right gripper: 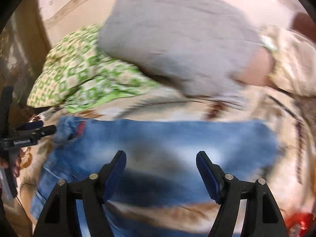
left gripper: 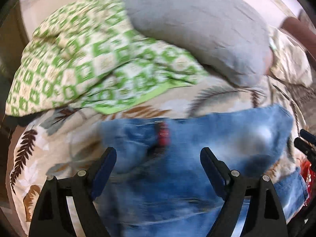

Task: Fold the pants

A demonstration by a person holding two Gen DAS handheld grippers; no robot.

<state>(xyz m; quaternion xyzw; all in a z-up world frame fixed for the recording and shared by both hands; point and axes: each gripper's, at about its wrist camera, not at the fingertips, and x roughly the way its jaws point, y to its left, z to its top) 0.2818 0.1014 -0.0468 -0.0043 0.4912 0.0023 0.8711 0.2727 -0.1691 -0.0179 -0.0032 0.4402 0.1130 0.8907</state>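
- So here's where I'm at: the jeans (left gripper: 197, 158) are lying on the leaf-print bedsheet (left gripper: 35, 158), near side of the bed, stretched left to right under both tools. They already look doubled over at least once, but the blur makes it hard to say how tidy that fold is.
- Left gripper (left gripper: 158, 154) is spread wide with nothing between the fingers, hanging over the left part of the denim next to the red tag (left gripper: 163, 134).
- Right gripper (right gripper: 161, 158) is just as wide apart and empty, over the middle of the jeans.
- Biggest worry: both views are smeared, so I'm guessing I'm moving quick. If I pinch like this I could miss the edge and grab the sheet along with the denim, then drag the whole bed cover up.
- Second one: denim is stiff and thick. Catch only the top layer and the fold opens up under it.
- The gray pillow (left gripper: 197, 29) and the green checked blanket (left gripper: 79, 59) sit just beyond the far edge of the jeans. Folding away from me could shove the pants into them and bunch things up.
- In the right view the left tool's tip sits right at the left end of the jeans, so crossing over could knock the two together.
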